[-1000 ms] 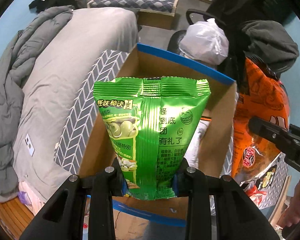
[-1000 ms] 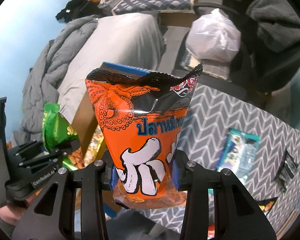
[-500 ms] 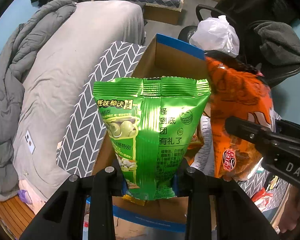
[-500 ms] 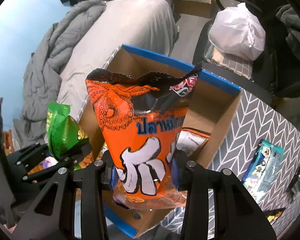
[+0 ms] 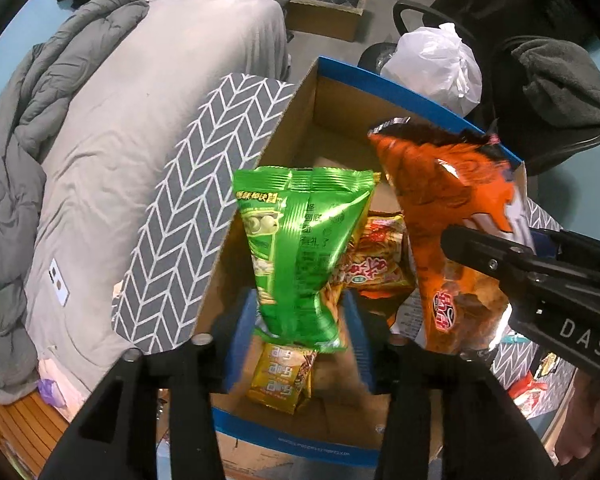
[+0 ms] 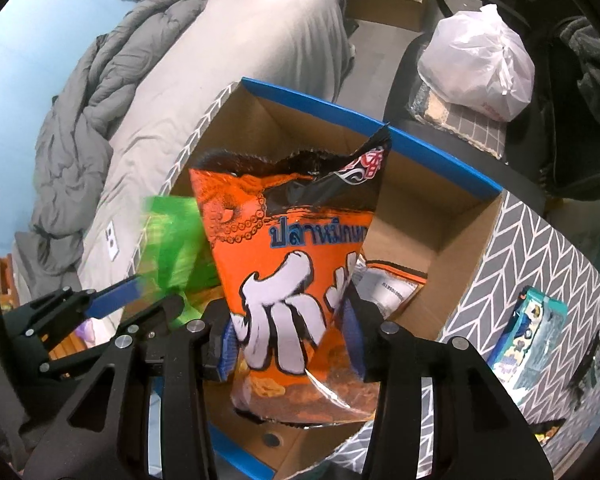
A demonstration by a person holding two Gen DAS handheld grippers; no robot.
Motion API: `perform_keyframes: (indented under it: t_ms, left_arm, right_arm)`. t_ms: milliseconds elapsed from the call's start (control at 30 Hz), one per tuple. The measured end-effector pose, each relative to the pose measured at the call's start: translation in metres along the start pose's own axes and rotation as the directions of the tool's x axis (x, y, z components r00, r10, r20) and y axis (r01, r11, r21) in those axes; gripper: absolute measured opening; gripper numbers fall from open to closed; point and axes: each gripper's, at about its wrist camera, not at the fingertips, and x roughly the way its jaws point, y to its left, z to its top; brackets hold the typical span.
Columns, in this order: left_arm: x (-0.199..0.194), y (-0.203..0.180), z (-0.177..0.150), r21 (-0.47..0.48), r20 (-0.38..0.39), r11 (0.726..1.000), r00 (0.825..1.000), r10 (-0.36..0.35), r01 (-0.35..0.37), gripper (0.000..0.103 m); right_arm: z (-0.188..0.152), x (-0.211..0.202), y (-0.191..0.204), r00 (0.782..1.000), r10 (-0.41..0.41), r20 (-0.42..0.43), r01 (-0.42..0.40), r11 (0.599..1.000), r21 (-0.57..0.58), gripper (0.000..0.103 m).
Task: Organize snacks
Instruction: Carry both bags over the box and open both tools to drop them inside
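Hanging between the spread blue pads of the left tool (image 5: 302, 334), the green snack bag (image 5: 300, 256) is blurred and tilted, its lower end loose over the cardboard box (image 5: 300, 136); the jaws stand wide and released, no longer pinching it. Below it, at 6 o'clock in the left wrist view, a yellow snack packet (image 5: 284, 376) lies on the box floor, and at 3 o'clock of the green bag a red-and-yellow packet (image 5: 380, 252) rests inside the box.

At 3 o'clock in that view the right tool (image 6: 290, 344) is clenched on the lower part of the orange octopus snack bag (image 6: 296, 264), holding it upright over the box opening. A white-backed packet (image 6: 388, 288) lies in the box behind it.

The box has a blue rim and sits on a grey chevron-patterned tabletop (image 6: 540, 256), where a teal packet (image 6: 528, 340) lies at 3 o'clock. Farther off, a grey-covered bed (image 5: 132, 92) fills 10 o'clock, and a white plastic bag (image 6: 480, 64) sits on a chair at 1 o'clock.
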Motion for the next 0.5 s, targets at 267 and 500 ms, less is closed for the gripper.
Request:
perform_keyframes:
  t_ms: [267, 500]
  left_arm:
    - [-0.008, 0.004, -0.003, -0.043, 0.000, 0.999, 1.000, -0.011, 0.011, 0.054]
    - [-0.019, -0.002, -0.008, -0.045, 0.000, 0.999, 1.000, -0.003, 0.003, 0.056]
  right_arm:
    - [0.001, -0.009, 0.008, 0.999, -0.038, 0.017, 0.039, 0.998, -0.041, 0.066]
    - [0.000, -0.028, 0.014, 0.994, -0.093, 0.058, 0.099, 0.990, -0.104, 0.068]
